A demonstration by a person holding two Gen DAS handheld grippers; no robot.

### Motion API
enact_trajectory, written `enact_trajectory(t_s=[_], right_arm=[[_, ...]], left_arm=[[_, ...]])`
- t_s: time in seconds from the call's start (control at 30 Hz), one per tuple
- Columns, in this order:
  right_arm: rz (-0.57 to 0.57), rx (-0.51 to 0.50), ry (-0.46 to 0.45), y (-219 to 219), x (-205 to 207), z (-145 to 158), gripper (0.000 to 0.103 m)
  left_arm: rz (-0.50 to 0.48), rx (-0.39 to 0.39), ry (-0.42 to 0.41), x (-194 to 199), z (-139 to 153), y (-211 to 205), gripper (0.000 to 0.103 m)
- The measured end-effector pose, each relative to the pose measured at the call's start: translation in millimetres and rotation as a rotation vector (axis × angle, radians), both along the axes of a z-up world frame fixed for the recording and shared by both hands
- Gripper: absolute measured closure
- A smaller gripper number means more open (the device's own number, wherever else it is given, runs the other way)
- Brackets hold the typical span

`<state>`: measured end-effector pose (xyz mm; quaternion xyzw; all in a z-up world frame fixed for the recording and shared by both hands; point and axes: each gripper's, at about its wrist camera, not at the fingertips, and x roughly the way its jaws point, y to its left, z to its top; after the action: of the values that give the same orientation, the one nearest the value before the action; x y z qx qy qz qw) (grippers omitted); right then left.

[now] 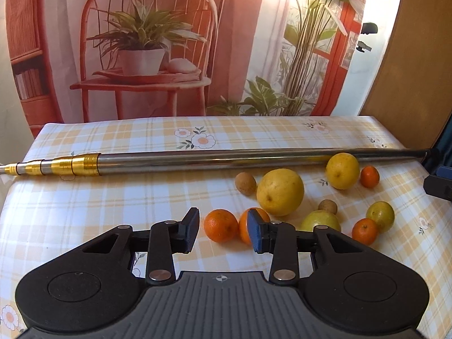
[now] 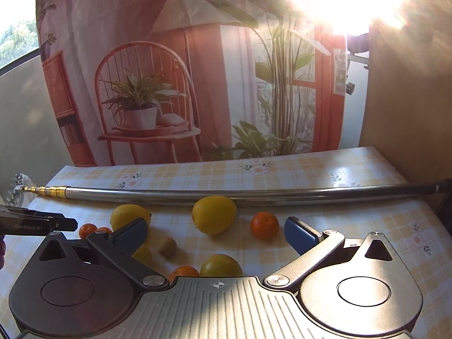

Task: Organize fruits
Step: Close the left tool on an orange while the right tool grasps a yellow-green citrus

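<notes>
Glossy metal pole, shiny, perhaps vinyl tablecloth, matt plastic fingers

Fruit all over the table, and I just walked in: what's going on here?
A person holds two grippers above a table of loose fruit, and nothing is picked up. The left gripper is open, low near two oranges. The right gripper is wide open over the yellow fruit and another orange. A metal pole lies behind the fruit. Sorting has not visibly begun.
</notes>
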<state>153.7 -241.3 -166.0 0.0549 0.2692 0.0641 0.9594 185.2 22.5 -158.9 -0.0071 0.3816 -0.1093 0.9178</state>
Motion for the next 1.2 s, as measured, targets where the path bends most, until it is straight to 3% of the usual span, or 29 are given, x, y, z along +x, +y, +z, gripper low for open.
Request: enact_trajectory(t_s=[0.23,0.63,0.77,0.97,1.2], right_arm=[[-0.045,0.067,0.056,-17.0,10.6,-18.0,0.001],[-0.049,0.088,0.071,-19.9,12.5,-24.0,0.001],[-0.058,0.099,0.079,-22.0,11.9,-27.3,0.001],[-0.060,0.097,0.074,-25.5,12.0,-31.9,0.002],[0.008,0.033,0.076,-16.4,12.6,-47.2,0.017]], left_arm=[[0.004,-0.025,0.060,14.7,-15.6,8.3,0.064],[0.040,-0.165,0.132,33.4,-31.6,19.0,0.064],[0.039,-0.185,0.132,32.2,-31.3,19.8,0.071],[0.043,-0.130,0.083,17.9,-22.6,18.2,0.071],[0.037,-0.133,0.010,-7.3,0.9,20.1,0.071]])
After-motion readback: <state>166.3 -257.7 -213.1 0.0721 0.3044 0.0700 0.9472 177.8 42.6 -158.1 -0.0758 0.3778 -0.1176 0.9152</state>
